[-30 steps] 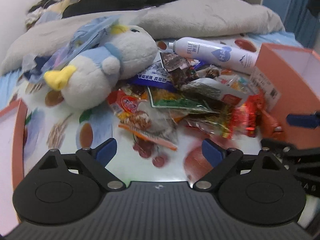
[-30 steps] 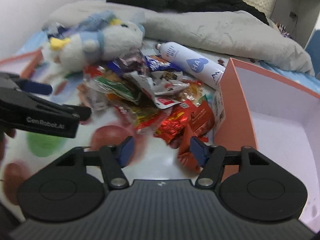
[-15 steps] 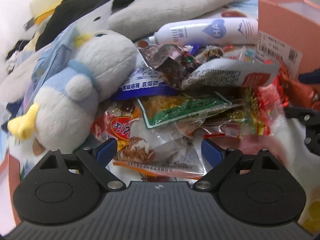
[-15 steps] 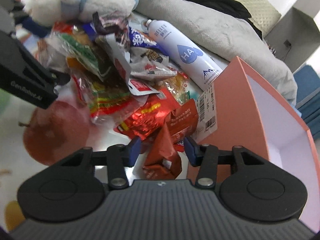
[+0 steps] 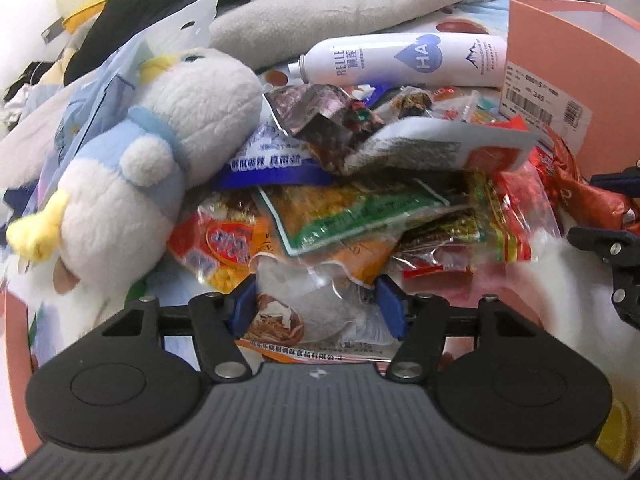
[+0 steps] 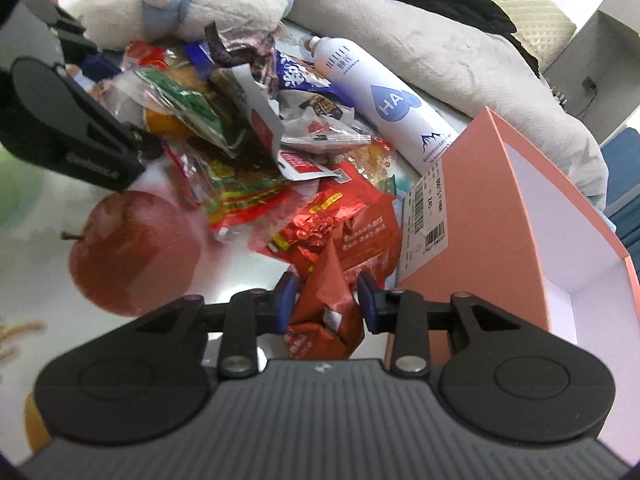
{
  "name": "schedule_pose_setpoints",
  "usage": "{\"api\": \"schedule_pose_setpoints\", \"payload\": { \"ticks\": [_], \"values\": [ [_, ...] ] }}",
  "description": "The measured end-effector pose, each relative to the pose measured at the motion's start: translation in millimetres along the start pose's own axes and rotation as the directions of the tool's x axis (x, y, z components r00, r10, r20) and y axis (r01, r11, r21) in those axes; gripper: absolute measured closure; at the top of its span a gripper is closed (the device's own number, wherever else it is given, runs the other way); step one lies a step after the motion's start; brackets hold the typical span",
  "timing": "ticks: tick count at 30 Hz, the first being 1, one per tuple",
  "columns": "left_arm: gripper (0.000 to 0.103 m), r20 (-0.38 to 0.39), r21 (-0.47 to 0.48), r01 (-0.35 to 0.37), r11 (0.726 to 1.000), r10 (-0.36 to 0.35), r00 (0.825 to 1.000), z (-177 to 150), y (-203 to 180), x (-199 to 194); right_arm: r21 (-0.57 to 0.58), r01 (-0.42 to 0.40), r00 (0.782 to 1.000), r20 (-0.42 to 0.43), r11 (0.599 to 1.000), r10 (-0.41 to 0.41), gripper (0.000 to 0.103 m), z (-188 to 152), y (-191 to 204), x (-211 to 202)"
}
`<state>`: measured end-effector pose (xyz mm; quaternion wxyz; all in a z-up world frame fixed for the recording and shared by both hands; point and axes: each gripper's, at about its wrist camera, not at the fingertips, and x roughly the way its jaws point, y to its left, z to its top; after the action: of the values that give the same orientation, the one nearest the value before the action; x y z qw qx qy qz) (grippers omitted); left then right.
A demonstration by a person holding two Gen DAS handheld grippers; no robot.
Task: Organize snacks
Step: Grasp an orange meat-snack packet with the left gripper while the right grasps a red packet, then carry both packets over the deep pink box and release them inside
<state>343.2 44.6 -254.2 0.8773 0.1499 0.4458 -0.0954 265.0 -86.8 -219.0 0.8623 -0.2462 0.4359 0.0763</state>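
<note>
A heap of snack packets lies on a fruit-print sheet beside a pink box. My left gripper has its jaws partly closed around a clear packet with orange print at the near edge of the heap. My right gripper has its jaws close on both sides of a dark red foil packet right next to the pink box. The heap lies beyond it. The left gripper also shows in the right wrist view at the left.
A white and blue plush duck leans on the heap's left side. A white spray bottle lies behind the heap. Grey blanket and dark clothes lie further back. A second pink box edge is at the far left.
Both grippers moved forward into the heap and narrowed their jaws: the left around the clear packet, the right around the red foil packet.
</note>
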Motion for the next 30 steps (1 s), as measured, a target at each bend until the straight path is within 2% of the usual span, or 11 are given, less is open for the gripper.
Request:
{"api": "schedule_pose_setpoints", "payload": {
  "ticks": [9, 14, 20, 24, 30],
  "values": [
    [0.036, -0.059, -0.137, 0.01, 0.99, -0.018, 0.998, -33.4, -21.4, -43.5, 0.056, -0.075, 0.997, -0.016, 0.996, 0.076, 0.067, -21.1, -2.0, -27.8],
    [0.037, -0.056, -0.19, -0.003, 0.982, -0.007, 0.998, -47.1, -32.0, -72.7, 0.079, -0.117, 0.993, -0.009, 0.99, 0.118, 0.067, -32.9, -0.2, -47.1],
    [0.037, -0.038, -0.31, -0.027, 0.95, 0.016, 0.999, -64.1, -45.2, -108.9, 0.136, -0.191, 0.982, 0.018, 0.972, 0.191, 0.069, -49.3, -0.9, -72.1],
    [0.037, -0.029, -0.41, -0.003, 0.912, -0.01, 1.0, -76.0, -49.1, -126.6, 0.18, -0.224, 0.974, 0.042, 0.958, 0.22, 0.07, -62.7, -3.2, -81.8],
    [0.037, -0.022, -0.445, 0.001, 0.895, -0.012, 1.0, -89.2, -63.5, -146.2, 0.233, -0.239, 0.971, 0.04, 0.943, 0.236, 0.071, -76.2, -5.3, -88.8]
  ]
}}
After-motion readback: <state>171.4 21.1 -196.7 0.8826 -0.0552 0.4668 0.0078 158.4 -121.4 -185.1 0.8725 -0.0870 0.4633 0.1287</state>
